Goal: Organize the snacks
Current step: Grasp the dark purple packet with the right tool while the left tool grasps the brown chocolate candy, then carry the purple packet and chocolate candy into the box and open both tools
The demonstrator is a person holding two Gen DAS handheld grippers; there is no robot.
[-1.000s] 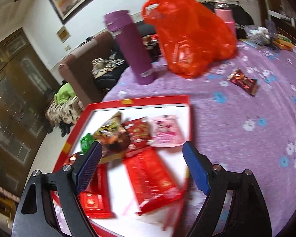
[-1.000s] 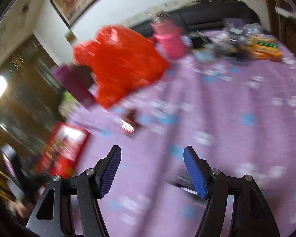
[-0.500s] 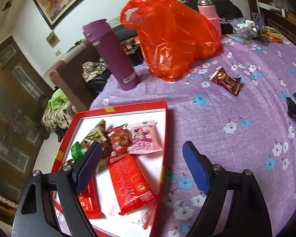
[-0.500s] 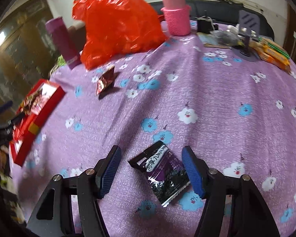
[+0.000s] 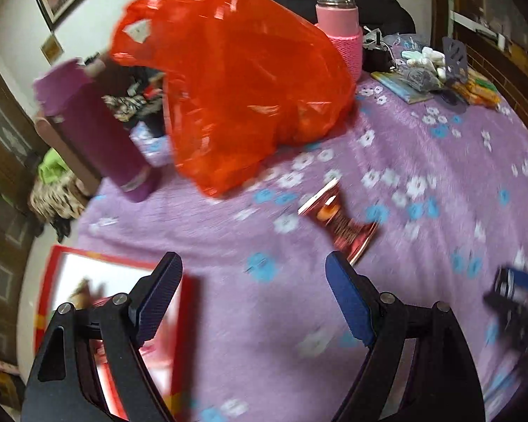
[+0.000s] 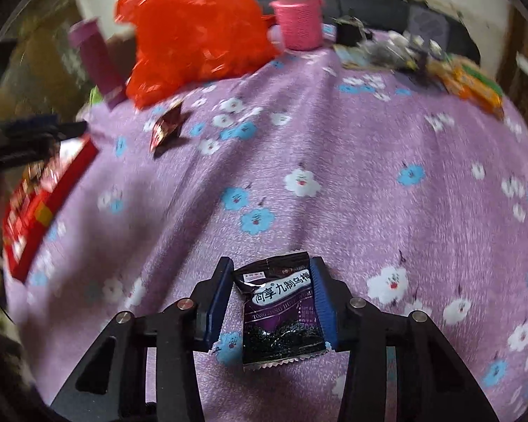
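Right gripper (image 6: 272, 299) was found closed down onto the dark purple foil snack packet with white lettering (image 6: 281, 311), its blue pads pressed against the packet's two long edges; half a second earlier the jaws had stood wide with the packet lying loose between them. The packet was seen low in the centre of the right wrist view, on or just above the purple flower-printed tablecloth (image 6: 369, 161); contact with the cloth could not be settled. This was judged to mean that the pick was made and that carriage to the red-rimmed shallow tray with a white floor (image 6: 42, 207), at the left edge of that view, remained to be done.

Left gripper (image 5: 253, 302) was recorded wide open and holding nothing. Its view had swung off the tray, which had filled the lower left half a second earlier, and onto the small dark red foil snack packet (image 5: 338, 223) right of centre, well ahead of the fingertips. That packet was judged the likely next pick.

Both views were motion-blurred. The tray (image 5: 52, 274) was cut off at lower left of the left wrist view and partly masked by the gripper, so its contents could not be read. The orange-red translucent plastic bag (image 5: 239, 105) hid whatever lay behind it. A dark blue-tipped shape at the right edge was too smeared to identify firmly.
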